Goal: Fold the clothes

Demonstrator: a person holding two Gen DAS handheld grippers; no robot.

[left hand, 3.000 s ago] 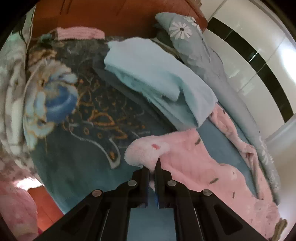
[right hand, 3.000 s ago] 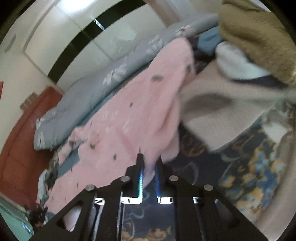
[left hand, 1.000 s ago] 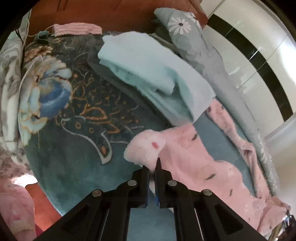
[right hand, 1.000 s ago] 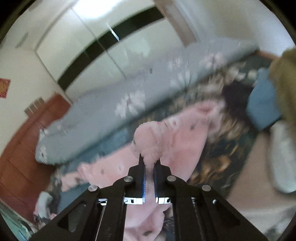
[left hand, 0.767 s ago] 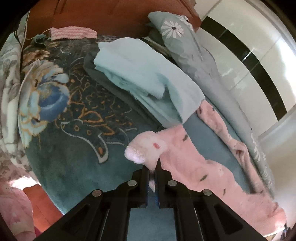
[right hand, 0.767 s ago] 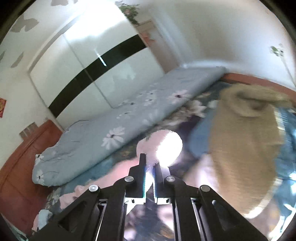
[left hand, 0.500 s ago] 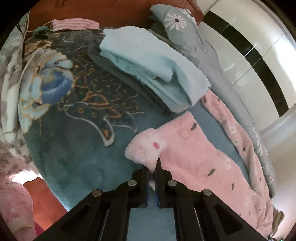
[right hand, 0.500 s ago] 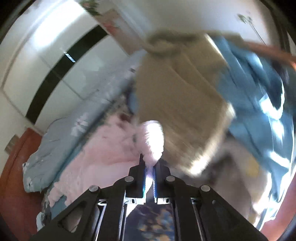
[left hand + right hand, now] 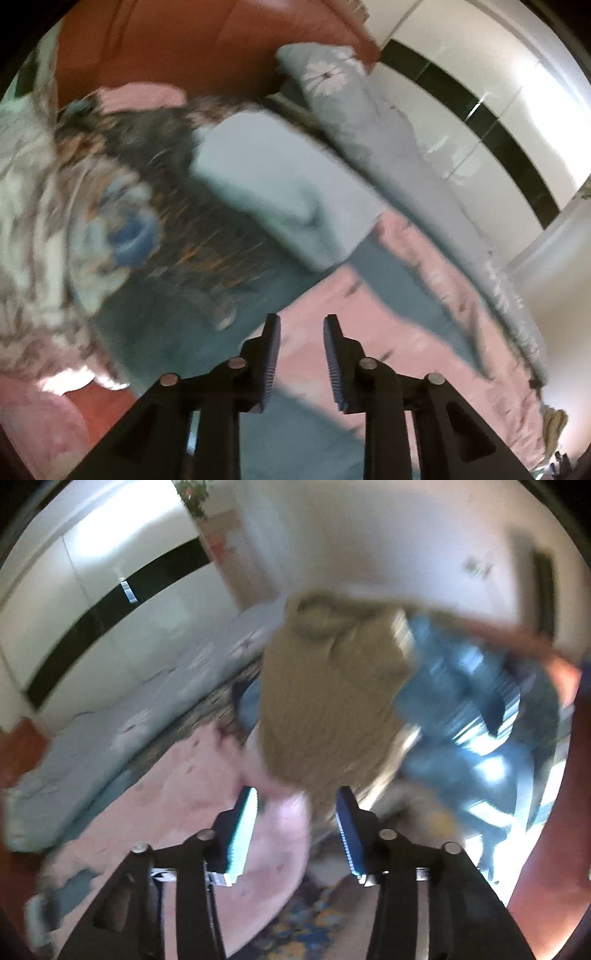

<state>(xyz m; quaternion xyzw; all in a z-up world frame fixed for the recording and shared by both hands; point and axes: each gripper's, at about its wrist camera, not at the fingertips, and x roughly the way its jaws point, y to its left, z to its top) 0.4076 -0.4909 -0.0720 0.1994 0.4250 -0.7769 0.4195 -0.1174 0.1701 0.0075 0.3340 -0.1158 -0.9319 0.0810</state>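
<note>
Now both grippers are seen with their jaws spread apart and nothing held between them. The left gripper (image 9: 301,328) is held above the pink garment (image 9: 373,332), which is spread flat on the bed (image 9: 177,325), over its dark teal flowered blanket. Past the pink garment, toward the wooden headboard (image 9: 184,48), a folded pale blue cloth (image 9: 280,192) is laid on the same blanket. To the right of the pink garment, a grey quilt (image 9: 373,129) with white flowers is stretched along the bed's far edge, beside the white wardrobe doors (image 9: 498,122).

In the right wrist view the right gripper (image 9: 295,805) is held over one end of the pink garment (image 9: 192,786), a rounded edge of which is seen between the open jaws without being pinched. Just beyond that end a tan knitted garment (image 9: 325,686) is piled up, and to the right of it a blue garment (image 9: 461,701) is heaped, heavily blurred. No container is involved; all the clothes are lying loose on the bed. Both views are smeared, so finer detail cannot be told.
</note>
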